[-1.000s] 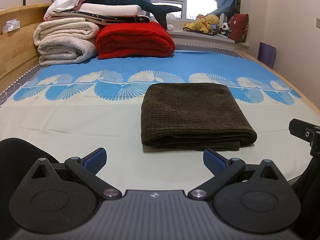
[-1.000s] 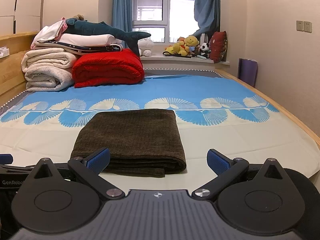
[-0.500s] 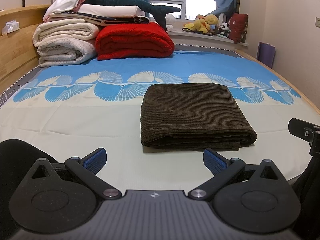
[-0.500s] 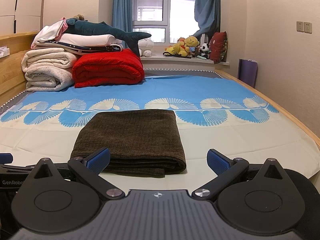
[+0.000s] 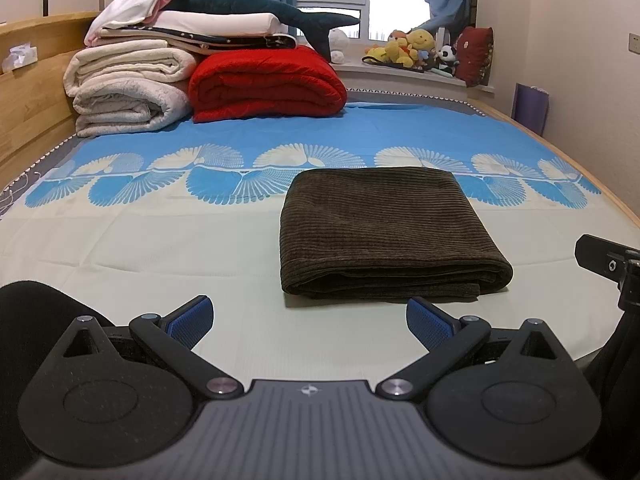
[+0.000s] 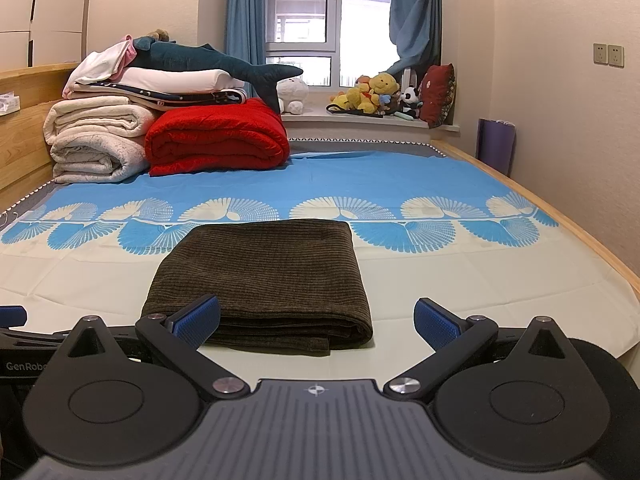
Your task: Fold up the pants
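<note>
Bed (image 5: 160, 248), folded pants (image 5: 384, 228), both splayed grippers: all unchanged.

Parts hidden or cut off

The folded brown corduroy pants' (image 6: 264, 276) near-left corner is covered by the right gripper's blue-padded finger (image 6: 198, 320).

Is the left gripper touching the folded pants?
Apart. In the left wrist view the left gripper is open, and a strip of bare sheet shows between its fingertips and the near edge of the pants.
</note>
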A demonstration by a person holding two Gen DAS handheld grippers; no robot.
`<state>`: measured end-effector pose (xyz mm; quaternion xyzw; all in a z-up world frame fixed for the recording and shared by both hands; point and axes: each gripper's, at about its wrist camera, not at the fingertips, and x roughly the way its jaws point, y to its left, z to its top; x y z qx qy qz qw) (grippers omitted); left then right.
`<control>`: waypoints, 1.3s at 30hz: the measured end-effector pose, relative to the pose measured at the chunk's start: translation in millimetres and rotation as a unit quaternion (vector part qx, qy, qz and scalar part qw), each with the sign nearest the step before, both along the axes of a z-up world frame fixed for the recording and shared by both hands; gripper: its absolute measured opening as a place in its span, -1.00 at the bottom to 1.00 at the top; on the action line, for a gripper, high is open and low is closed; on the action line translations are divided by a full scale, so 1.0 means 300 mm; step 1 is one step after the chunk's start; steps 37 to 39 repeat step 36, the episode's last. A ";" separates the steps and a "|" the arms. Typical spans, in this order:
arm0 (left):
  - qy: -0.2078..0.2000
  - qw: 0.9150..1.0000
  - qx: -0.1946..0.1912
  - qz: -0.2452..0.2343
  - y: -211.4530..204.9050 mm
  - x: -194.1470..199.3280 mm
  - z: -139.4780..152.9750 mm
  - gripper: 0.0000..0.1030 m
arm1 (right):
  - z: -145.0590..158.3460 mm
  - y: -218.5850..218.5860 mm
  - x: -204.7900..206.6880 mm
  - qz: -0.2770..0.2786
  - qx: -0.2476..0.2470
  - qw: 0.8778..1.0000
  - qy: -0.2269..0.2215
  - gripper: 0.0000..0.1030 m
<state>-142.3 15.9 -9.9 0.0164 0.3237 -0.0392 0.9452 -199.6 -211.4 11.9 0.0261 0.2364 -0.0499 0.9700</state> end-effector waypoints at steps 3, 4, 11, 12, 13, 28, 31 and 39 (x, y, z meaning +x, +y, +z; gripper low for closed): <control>-0.001 1.000 0.000 -0.004 0.007 -0.002 0.001 0.99 | -0.001 0.000 0.001 0.000 0.000 1.000 0.000 0.99; -0.001 1.000 0.000 -0.004 0.007 -0.002 0.001 0.99 | 0.000 0.001 0.000 0.000 0.000 1.000 0.000 0.99; -0.001 1.000 0.001 -0.004 0.005 -0.001 0.002 0.99 | -0.001 0.002 0.000 0.000 0.000 1.000 0.000 0.99; -0.001 1.000 0.001 -0.004 0.005 0.000 0.002 0.99 | -0.002 0.002 0.001 0.000 -0.001 1.000 0.000 0.99; -0.001 1.000 0.000 -0.003 0.004 -0.002 0.001 0.99 | -0.001 0.003 0.000 0.000 -0.001 1.000 0.000 0.99; -0.002 1.000 0.001 -0.006 0.006 -0.004 0.001 0.99 | -0.002 0.004 0.000 0.000 -0.001 1.000 0.000 0.99; -0.002 1.000 0.003 -0.011 0.011 -0.006 0.000 0.99 | -0.003 0.005 0.000 0.000 -0.001 1.000 0.000 0.99; -0.008 1.000 0.010 -0.016 0.014 -0.009 0.001 0.99 | -0.003 0.006 0.000 -0.001 -0.001 1.000 0.000 0.99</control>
